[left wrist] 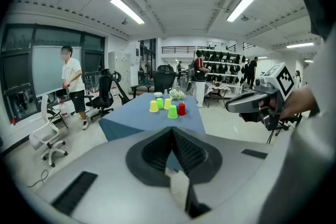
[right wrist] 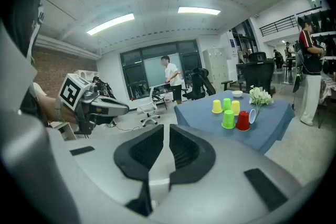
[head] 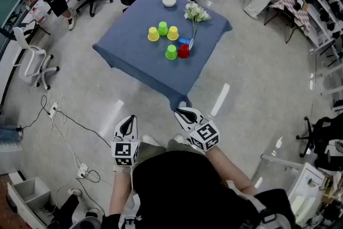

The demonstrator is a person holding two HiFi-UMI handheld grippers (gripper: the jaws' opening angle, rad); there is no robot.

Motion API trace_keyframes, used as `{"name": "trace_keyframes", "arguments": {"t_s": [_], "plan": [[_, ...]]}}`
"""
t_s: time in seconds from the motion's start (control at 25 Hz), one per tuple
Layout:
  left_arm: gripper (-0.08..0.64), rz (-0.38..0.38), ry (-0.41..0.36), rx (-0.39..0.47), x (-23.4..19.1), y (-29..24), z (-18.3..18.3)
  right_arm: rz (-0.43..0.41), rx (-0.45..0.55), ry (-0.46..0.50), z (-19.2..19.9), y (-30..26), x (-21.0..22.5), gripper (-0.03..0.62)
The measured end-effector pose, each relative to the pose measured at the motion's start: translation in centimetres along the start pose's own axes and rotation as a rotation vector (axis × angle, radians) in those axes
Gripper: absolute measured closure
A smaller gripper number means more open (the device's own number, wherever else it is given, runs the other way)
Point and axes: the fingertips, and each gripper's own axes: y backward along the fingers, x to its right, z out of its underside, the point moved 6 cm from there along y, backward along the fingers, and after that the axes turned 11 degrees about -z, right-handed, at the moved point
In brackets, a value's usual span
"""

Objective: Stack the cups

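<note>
The left gripper [head: 127, 125] and right gripper [head: 185, 114] both have their jaws clenched together on nothing, held near the person's body and well apart from the blue-clothed table [head: 134, 61]. On it stand upturned yellow plastic cups [head: 153, 34], green plastic cups [head: 171, 52] and a red plastic cup [head: 184, 51], near white flowers [head: 196, 12].
</note>
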Motion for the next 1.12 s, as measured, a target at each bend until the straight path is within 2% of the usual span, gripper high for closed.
{"name": "trace_keyframes", "arguments": {"t_s": [0.32,0.48,0.68,0.88,1.12], "plan": [[0.549,0.045,0.044,0.019,-8.6,-0.7,0.3,0.022,-0.025,0.035,-2.4,-7.5,-2.8,0.546],[0.549,0.065,0.058,0.02,-12.8,-1.5,1.0,0.06,-0.007,0.013,-3.2,-11.1,-3.1,0.546],[0.549,0.077,0.044,-0.005,-16.4,-1.9,2.0,0.112,-0.038,-0.005,-3.5,-13.6,-2.9,0.546],[0.549,0.067,0.071,-0.053,-19.3,-2.9,3.6,0.146,-0.071,-0.039,-3.2,-16.0,-1.5,0.546],[0.549,0.06,0.079,-0.088,-23.1,-6.2,4.1,0.145,-0.098,-0.058,-3.6,-20.7,1.5,0.546]]}}
